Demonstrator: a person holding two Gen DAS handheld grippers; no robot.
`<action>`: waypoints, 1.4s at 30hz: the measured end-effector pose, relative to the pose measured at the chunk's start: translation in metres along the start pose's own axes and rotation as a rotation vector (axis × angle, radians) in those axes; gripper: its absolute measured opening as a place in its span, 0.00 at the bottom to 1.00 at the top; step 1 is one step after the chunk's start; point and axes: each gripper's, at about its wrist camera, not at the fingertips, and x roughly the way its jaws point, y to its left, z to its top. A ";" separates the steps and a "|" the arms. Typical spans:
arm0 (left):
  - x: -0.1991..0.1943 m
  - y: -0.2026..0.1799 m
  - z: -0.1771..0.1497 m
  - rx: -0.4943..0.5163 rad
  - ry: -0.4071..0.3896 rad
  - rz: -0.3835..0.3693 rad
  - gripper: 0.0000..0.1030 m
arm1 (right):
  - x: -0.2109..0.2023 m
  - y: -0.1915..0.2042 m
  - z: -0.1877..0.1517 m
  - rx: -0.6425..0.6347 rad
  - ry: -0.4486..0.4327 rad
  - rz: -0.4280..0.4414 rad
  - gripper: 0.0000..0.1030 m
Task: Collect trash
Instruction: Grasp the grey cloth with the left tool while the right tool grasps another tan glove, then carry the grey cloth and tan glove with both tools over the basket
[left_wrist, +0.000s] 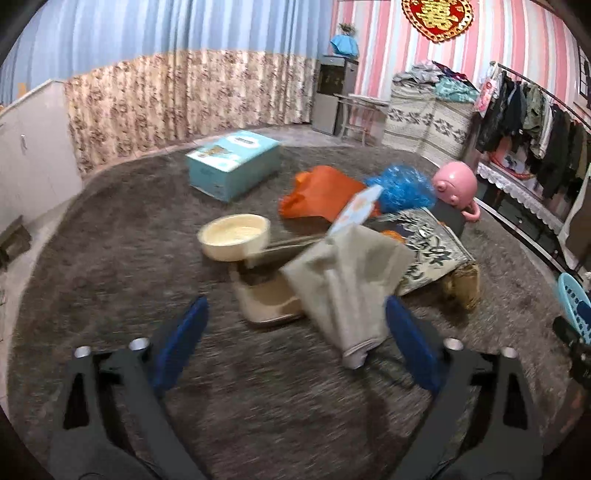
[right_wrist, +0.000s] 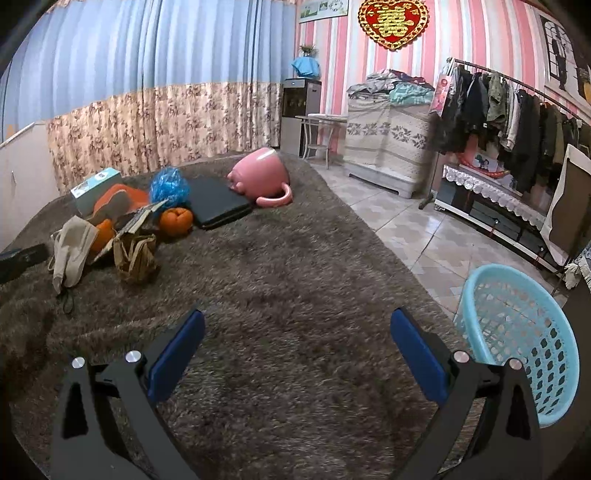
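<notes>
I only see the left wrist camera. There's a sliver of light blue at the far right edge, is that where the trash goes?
Observer: Likely. It is a light blue mesh basket, just right of the right claw.
Operator: Anything in it yet?
Observer: The part of its inside that shows looks empty.
Operator: Is the right claw carrying something?
Observer: No, it is open, with only the brown shaggy cover between its pads.

A pile of things lies on the rug (right_wrist: 295, 266). The cloth bag (left_wrist: 351, 280) sits at the front, the bowl (left_wrist: 234, 236) to its left, and the box (left_wrist: 232, 166) behind. The basket (right_wrist: 524, 339) stands at the rug's right edge, well apart.
</notes>
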 end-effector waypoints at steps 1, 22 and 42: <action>0.008 -0.006 0.001 0.011 0.028 -0.020 0.71 | 0.001 0.001 0.000 -0.001 0.004 0.003 0.96; -0.033 0.062 -0.006 -0.054 -0.121 0.176 0.19 | 0.025 0.089 0.019 -0.103 -0.011 0.165 0.96; -0.013 0.086 -0.015 -0.153 -0.073 0.149 0.19 | 0.043 0.110 0.025 -0.140 0.072 0.326 0.43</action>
